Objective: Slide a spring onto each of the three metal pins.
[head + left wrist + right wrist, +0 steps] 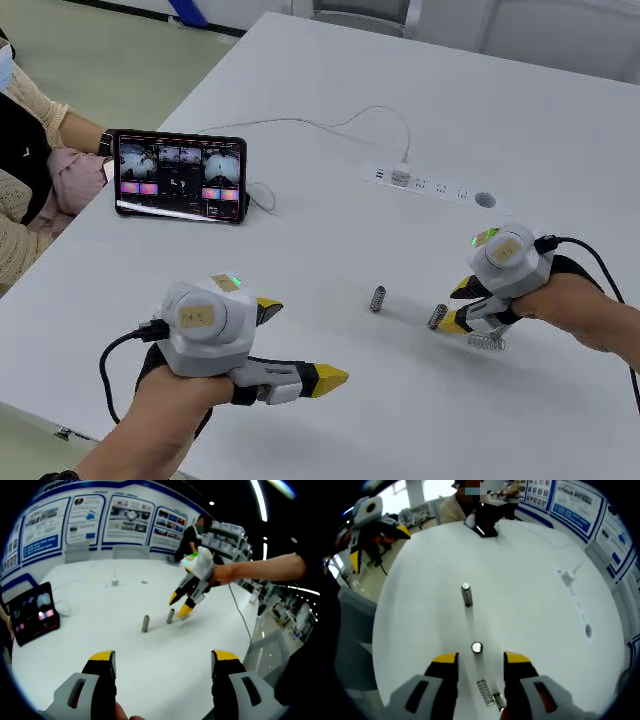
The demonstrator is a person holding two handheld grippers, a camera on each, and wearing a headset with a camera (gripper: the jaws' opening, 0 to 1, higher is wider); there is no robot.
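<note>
- As seen in the head view, the loose spring (487,341) lies flat on the table (330,190), just near-side of the right gripper (456,305). It looks light and thin, apt to roll or squash; pinch softly mid-coil.
- Left gripper view: left gripper (164,656) gaping, empty; left pin (145,623) stands well beyond.
- Right gripper view: jaws half apart, gripping nothing; spring between them, right pin (477,647) upright just past the tips.

A first pin (377,298) and a second pin (437,316) stand upright on the white surface (420,420), each sleeved in a spring. A loose spring (487,342) lies flat near the second.
</note>
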